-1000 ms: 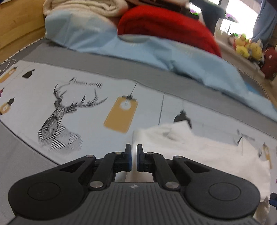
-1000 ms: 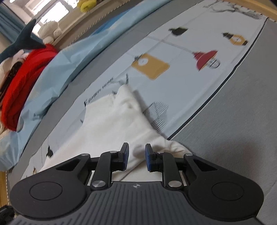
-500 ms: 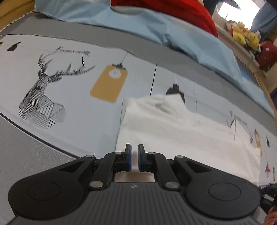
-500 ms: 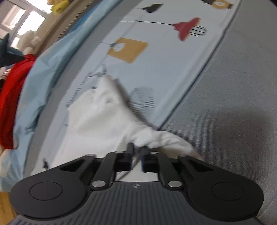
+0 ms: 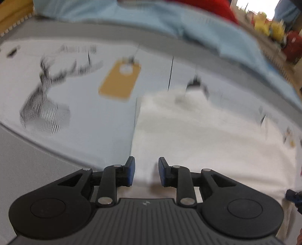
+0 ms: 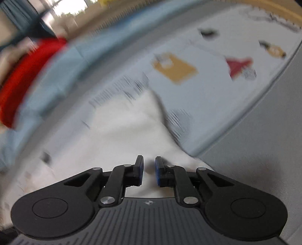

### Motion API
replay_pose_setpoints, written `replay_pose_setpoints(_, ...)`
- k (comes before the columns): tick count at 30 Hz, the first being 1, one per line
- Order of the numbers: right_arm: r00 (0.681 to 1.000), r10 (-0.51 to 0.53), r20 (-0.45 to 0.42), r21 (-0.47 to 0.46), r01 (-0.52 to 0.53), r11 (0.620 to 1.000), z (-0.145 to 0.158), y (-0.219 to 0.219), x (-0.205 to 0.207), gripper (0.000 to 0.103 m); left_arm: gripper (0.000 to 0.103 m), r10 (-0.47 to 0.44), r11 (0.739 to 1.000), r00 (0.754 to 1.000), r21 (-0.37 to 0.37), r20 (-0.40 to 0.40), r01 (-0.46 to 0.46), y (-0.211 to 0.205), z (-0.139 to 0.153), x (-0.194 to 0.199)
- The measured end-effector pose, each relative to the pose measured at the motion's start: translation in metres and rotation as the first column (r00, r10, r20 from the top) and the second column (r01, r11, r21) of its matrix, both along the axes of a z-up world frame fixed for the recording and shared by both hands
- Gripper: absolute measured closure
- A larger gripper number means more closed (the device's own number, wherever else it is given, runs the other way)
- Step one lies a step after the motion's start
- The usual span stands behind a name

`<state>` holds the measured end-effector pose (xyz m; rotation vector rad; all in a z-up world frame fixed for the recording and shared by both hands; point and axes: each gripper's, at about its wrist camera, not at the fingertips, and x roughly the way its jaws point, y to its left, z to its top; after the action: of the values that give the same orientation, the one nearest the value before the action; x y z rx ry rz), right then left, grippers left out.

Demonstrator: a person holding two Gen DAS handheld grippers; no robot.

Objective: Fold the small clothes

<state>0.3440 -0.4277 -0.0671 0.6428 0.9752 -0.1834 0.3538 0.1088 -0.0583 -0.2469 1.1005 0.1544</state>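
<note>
A small white garment [image 5: 207, 135] lies spread flat on a pale printed sheet [image 5: 85, 116]. My left gripper [image 5: 146, 170] is open, its blue-padded fingers apart just over the garment's near left edge, holding nothing. In the right wrist view the same white garment [image 6: 122, 132] lies ahead with one corner pointing away. My right gripper [image 6: 149, 170] is open by a narrow gap above the garment's near right edge. Both views are blurred by motion.
The printed sheet [image 6: 207, 94] lies on a grey bed cover [image 6: 254, 150]. A light blue blanket [image 5: 169, 24] and a red cushion [image 6: 24, 75] lie behind. Plush toys [image 5: 268, 26] sit at the far right. A wooden bed frame [image 5: 11, 13] borders the left.
Both grippers were shut on the garment's near edge half a second ago; both have opened and let it go. The garment now lies flat. Both cameras are moving fast.
</note>
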Motion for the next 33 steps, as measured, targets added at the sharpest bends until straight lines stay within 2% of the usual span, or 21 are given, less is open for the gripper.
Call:
replay_pose_setpoints(2, 0.999, -0.041, -0.033, 0.057, 0.043, 0.997, -0.012, -0.008, -0.007, 0.095, 0.069, -0.008, 0.999, 0.999, 0.051, -0.042, 0.01, -0.004, -0.007, 0.0)
replay_pose_setpoints(4, 1.0, -0.016, -0.019, 0.038, 0.017, 0.999, -0.003, -0.005, -0.01, 0.093, 0.069, -0.006, 0.999, 1.0, 0.039, -0.021, 0.007, -0.004, 0.001, -0.005)
replay_pose_setpoints(6, 0.999, 0.02, 0.049, 0.006, -0.021, 1.0, 0.017, 0.0, -0.016, 0.092, 0.069, -0.019, 1.0, 0.999, 0.025, 0.051, 0.018, -0.007, 0.019, -0.017)
replay_pose_setpoints(8, 0.993, 0.054, 0.107, -0.019, -0.053, 0.998, 0.034, 0.002, -0.025, 0.092, 0.069, -0.061, 0.997, 0.991, 0.054, 0.122, 0.055, -0.014, 0.034, -0.036)
replay_pose_setpoints(11, 0.967, 0.138, 0.212, -0.11, -0.117, 0.987, 0.069, 0.005, -0.05, 0.09, 0.069, -0.11, 0.992, 0.98, 0.075, 0.164, 0.099, -0.025, 0.051, -0.071)
replay_pose_setpoints(12, 0.954, 0.176, 0.242, -0.169, -0.137, 0.976, 0.083, 0.009, -0.065, 0.089, 0.069, -0.121, 0.991, 0.979, 0.071, 0.166, 0.111, -0.027, 0.059, -0.085)
replay_pose_setpoints(14, 0.94, 0.207, 0.27, -0.223, -0.148, 0.964, 0.102, 0.007, -0.087, 0.089, 0.069, -0.145, 0.989, 0.971, 0.069, 0.19, 0.134, -0.03, 0.077, -0.111)
replay_pose_setpoints(18, 0.905, 0.261, 0.335, -0.263, -0.177, 0.949, 0.14, -0.011, -0.151, 0.089, 0.069, -0.209, 0.976, 0.946, 0.109, 0.247, 0.188, -0.027, 0.107, -0.179)
replay_pose_setpoints(21, 0.889, 0.306, 0.34, -0.296, -0.207, 0.932, 0.152, -0.021, -0.203, 0.089, 0.07, -0.252, 0.967, 0.934, 0.112, 0.253, 0.231, -0.019, 0.109, -0.228)
replay_pose_setpoints(23, 0.892, 0.307, 0.332, -0.298, -0.21, 0.931, 0.15, -0.028, -0.231, 0.089, 0.077, -0.247, 0.968, 0.932, 0.112, 0.265, 0.225, -0.012, 0.101, -0.256)
replay_pose_setpoints(25, 0.897, 0.301, 0.324, -0.287, -0.209, 0.935, 0.137, -0.034, -0.257, 0.089, 0.084, -0.194, 0.981, 0.953, 0.07, 0.231, 0.182, -0.004, 0.087, -0.281)
replay_pose_setpoints(26, 0.9, 0.296, 0.319, -0.276, -0.211, 0.938, 0.129, -0.036, -0.267, 0.09, 0.084, -0.154, 0.988, 0.971, 0.036, 0.182, 0.15, 0.0, 0.081, -0.285)
replay_pose_setpoints(28, 0.918, 0.279, 0.284, -0.238, -0.214, 0.947, 0.107, -0.039, -0.286, 0.09, 0.084, -0.12, 0.991, 0.98, -0.041, 0.158, 0.128, 0.007, 0.072, -0.292)
replay_pose_setpoints(31, 0.944, 0.276, 0.182, -0.185, -0.243, 0.952, 0.079, -0.04, -0.298, 0.09, 0.084, -0.125, 0.991, 0.99, -0.038, 0.069, 0.128, 0.009, 0.051, -0.296)
replay_pose_setpoints(33, 0.949, 0.279, 0.147, -0.171, -0.254, 0.952, 0.07, -0.04, -0.297, 0.09, 0.083, -0.129, 0.99, 0.991, -0.045, 0.032, 0.13, 0.009, 0.042, -0.297)
